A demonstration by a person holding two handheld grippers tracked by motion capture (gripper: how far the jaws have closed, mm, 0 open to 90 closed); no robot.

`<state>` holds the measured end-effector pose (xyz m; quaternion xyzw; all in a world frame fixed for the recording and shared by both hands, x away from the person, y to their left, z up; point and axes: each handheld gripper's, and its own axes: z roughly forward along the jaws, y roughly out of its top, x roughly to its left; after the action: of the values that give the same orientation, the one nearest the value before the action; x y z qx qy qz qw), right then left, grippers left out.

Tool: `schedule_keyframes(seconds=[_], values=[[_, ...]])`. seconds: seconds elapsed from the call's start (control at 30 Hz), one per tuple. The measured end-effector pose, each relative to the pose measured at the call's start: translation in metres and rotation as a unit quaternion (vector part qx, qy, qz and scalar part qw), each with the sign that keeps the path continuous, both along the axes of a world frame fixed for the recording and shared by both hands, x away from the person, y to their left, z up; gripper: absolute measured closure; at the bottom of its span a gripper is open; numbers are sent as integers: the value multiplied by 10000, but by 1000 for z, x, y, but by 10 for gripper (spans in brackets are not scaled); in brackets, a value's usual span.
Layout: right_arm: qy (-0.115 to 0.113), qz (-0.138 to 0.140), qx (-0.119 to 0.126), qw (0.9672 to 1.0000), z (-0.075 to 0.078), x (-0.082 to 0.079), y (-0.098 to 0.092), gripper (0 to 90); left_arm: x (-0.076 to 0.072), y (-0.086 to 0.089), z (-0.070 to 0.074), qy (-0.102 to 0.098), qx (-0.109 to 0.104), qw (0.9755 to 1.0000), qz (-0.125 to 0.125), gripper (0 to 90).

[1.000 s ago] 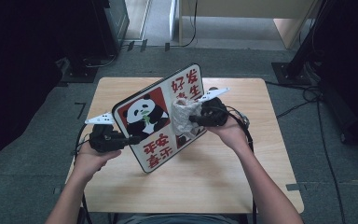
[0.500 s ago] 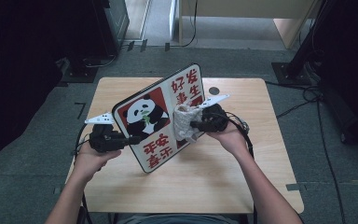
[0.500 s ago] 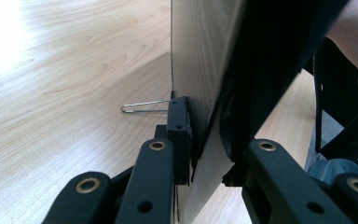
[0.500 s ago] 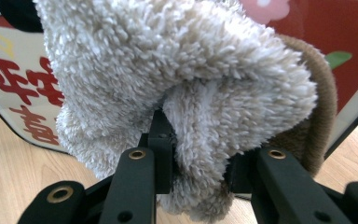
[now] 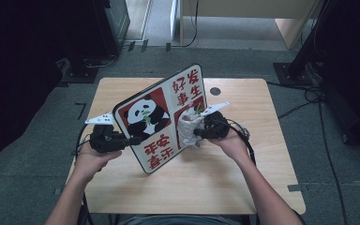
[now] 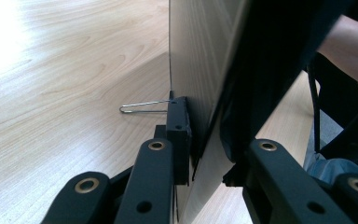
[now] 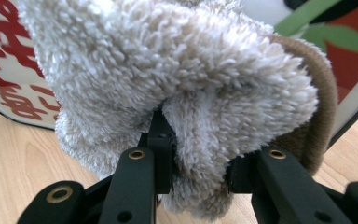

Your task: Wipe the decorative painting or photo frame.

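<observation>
A flat board printed with a panda and red characters stands tilted on its lower edge on the wooden table. My left gripper is shut on the board's left edge; in the left gripper view the board runs edge-on between the jaws, beside a black clip with a wire handle. My right gripper is shut on a fluffy cream cloth, which is pressed against the board's right half. In the right gripper view the cloth bulges over the jaws and hides most of the board.
A small dark round spot lies on the table behind the board. Black cables trail on the grey floor to the right. Dark equipment stands off the table's left side. Bare tabletop lies in front of the board.
My right gripper and the cloth have slid down the board's face toward its lower edge. The left gripper and the board have stayed put.
</observation>
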<state>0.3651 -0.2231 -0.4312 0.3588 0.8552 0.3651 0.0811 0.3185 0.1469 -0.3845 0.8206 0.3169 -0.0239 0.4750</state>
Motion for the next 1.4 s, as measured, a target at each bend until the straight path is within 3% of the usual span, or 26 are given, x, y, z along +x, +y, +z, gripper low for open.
schedule_keyframes(seconds=[0.17, 0.3, 0.4, 0.7, 1.03, 1.27, 1.4], values=[[55, -26, -75, 10000, -6, -2, -1, 689, 0, 0, 0, -9, -11, 10000, 4, 782], [85, 26, -347, 9994, -17, -5, -1, 689, 0, 0, 0, -14, -16, 10000, 12, 782], [158, 11, -289, 9995, -21, -5, -2, 689, 0, 0, 0, -14, -13, 10000, 19, 782], [101, 43, -301, 9995, -23, -8, -3, 691, -3, -2, 1, -64, 43, 9999, 104, 784], [57, 64, -183, 9998, -8, -16, -13, 701, -1, 1, -1, 9, -64, 10000, 68, 776], [-7, 20, 98, 10000, 14, -17, -16, 704, -1, 1, -1, 36, -64, 10000, 67, 775], [105, -10, 211, 9997, 30, -17, -14, 707, -1, 2, -1, 42, -99, 9999, 86, 769]])
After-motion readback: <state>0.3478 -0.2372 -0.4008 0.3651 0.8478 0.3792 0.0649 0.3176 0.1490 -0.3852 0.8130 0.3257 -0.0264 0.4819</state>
